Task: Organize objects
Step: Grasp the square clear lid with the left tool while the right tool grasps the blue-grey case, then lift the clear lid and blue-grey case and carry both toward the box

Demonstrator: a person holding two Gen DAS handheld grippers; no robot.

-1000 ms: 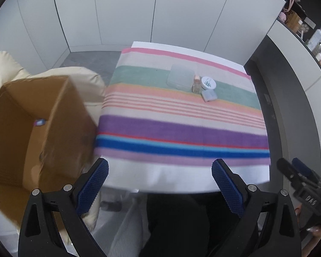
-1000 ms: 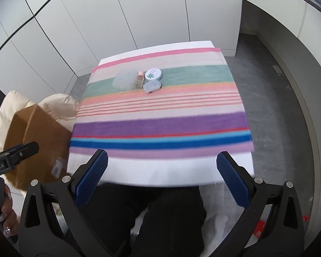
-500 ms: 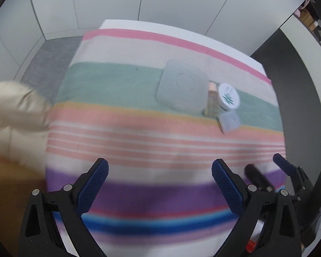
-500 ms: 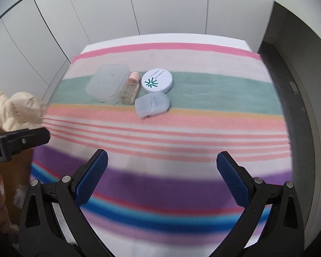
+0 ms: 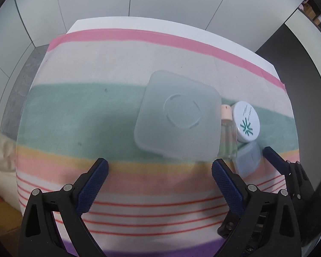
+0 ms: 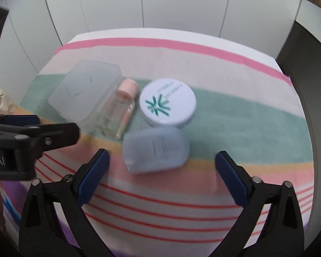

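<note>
Right wrist view shows the right gripper, jaws closing around nothing yet, above the untouched blue case at frame centre on the bench.

White panelled wall; grey floor; striped tablecloth.

4 items on 1 striped cloth: 1 frosted square box at 10 o'clock, 1 clear bottle w/ pink cap just beside it, 1 round white tin at 12, 1 blue-grey case at ctr.
</note>
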